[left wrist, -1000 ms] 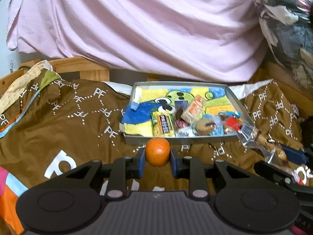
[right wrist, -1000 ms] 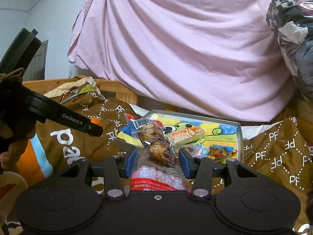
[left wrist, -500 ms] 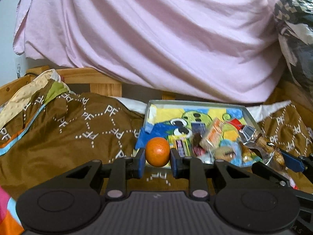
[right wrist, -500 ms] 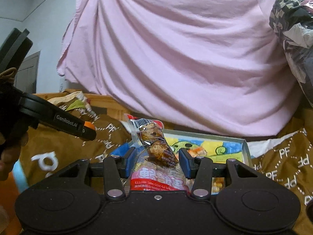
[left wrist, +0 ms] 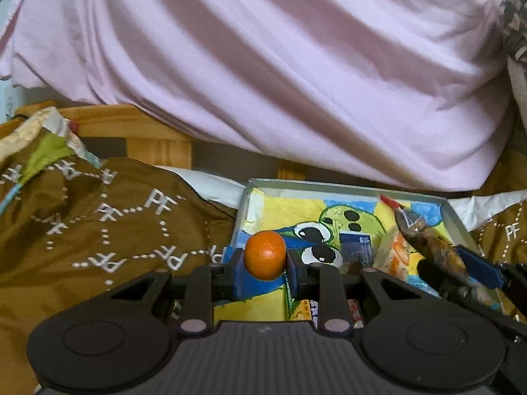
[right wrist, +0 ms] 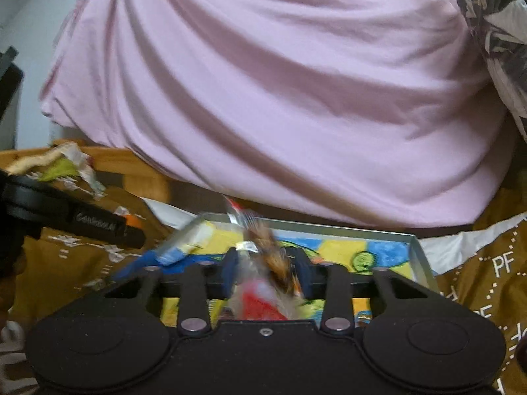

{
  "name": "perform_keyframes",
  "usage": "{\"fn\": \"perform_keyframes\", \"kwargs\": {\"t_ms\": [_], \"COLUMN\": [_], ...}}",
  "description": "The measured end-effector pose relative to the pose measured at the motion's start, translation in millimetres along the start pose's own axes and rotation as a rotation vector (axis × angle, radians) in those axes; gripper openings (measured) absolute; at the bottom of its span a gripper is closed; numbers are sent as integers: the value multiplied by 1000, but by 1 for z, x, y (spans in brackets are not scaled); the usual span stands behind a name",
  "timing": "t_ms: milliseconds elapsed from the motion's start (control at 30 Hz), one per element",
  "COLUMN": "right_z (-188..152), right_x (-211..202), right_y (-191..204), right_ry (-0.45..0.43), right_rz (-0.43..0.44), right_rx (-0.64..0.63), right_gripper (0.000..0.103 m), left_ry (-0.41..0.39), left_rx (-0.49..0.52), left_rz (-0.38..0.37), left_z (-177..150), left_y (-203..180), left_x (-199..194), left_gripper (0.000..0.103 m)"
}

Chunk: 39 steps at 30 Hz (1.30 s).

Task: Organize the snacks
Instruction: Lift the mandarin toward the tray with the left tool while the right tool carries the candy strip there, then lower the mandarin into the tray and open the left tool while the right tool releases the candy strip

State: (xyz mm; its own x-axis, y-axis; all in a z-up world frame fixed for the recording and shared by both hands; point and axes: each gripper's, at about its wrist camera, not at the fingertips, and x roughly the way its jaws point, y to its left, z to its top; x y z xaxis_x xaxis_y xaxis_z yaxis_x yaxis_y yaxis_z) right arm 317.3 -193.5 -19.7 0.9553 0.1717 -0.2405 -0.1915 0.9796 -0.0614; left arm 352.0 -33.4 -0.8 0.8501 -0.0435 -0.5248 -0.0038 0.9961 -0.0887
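Observation:
A small orange (left wrist: 265, 258) is clamped between the blue pads of my left gripper (left wrist: 265, 268), held over the near left part of the grey tray (left wrist: 329, 186) with its cartoon-print lining. My right gripper (right wrist: 267, 275) is shut on a clear snack bag (right wrist: 263, 263) with brown pastries and a red label, blurred by motion, over the tray (right wrist: 420, 256). In the left wrist view that snack bag (left wrist: 425, 240) and the right gripper's blue pad (left wrist: 481, 265) reach in from the right. Several wrapped snacks (left wrist: 392, 256) lie in the tray.
The tray rests on a brown blanket (left wrist: 98, 230) printed with white letters. A pink sheet (left wrist: 263, 65) hangs close behind it over a wooden bed frame (left wrist: 158, 141). Patterned bedding (right wrist: 494, 33) is piled at the upper right. A hand (right wrist: 10, 263) holds the left gripper.
Both grippers have moved forward over the tray, each still gripping its item. The tray now sits closer and lower in both views, and the right wrist view has blurred.

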Motion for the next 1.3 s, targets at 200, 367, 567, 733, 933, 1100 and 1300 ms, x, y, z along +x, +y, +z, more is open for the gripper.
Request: {"fn": "perform_keyframes", "kwargs": {"t_ms": [200, 367, 567, 733, 933, 1100, 1300], "right_z": [-15, -25, -25, -25, -23, -19, -10], "right_x": [26, 31, 32, 31, 29, 22, 13], "right_y": [-2, -3, 0, -2, -5, -10, -16], "right_ry": [54, 75, 73, 72, 65, 46, 23], "right_rz": [3, 3, 13, 8, 1, -15, -23], "right_rx": [-7, 14, 12, 19, 32, 50, 73], "right_gripper": [29, 30, 34, 43, 57, 65, 73], "left_ry": [40, 81, 110, 142, 141, 98, 35], "left_rx": [7, -3, 14, 12, 11, -2, -18], "left_rz": [-9, -21, -32, -37, -27, 4, 48], "left_z": [-11, -21, -23, -26, -29, -24, -13], "left_y": [-4, -3, -6, -7, -8, -6, -3], "left_x": [31, 43, 47, 51, 49, 37, 18], "left_gripper": [29, 29, 29, 30, 47, 59, 79]}}
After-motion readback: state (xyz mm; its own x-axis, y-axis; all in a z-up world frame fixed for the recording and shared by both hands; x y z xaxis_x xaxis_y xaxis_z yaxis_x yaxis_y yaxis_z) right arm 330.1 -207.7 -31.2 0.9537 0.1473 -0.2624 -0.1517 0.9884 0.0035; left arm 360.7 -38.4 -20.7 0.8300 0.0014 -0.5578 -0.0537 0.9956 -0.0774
